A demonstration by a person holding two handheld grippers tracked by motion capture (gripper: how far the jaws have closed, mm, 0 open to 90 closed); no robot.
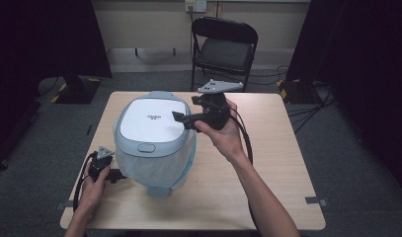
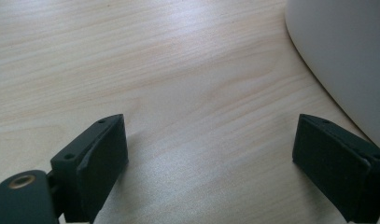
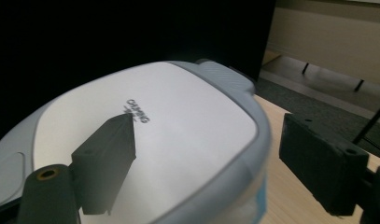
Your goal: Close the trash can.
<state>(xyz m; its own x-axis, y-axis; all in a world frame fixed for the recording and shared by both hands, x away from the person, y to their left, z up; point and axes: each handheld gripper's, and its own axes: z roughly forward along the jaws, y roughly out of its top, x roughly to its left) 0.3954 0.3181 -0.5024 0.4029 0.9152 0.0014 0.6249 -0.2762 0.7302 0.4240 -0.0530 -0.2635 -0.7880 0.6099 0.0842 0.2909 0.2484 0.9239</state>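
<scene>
Bin (image 1: 154, 143) stands on the tabletop (image 1: 267, 197), left of centre, toward the near edge; white lid (image 1: 151, 121) down, a clear bag lining the body. Right gripper (image 1: 186, 118) held level over the lid's right rim, jaws released and wide: one above the lid face, the other out past the rim, nothing clamped. Left gripper (image 1: 120, 174) low by the near left corner, just beside the bin's base, jaws spread and bare over the wood.
</scene>
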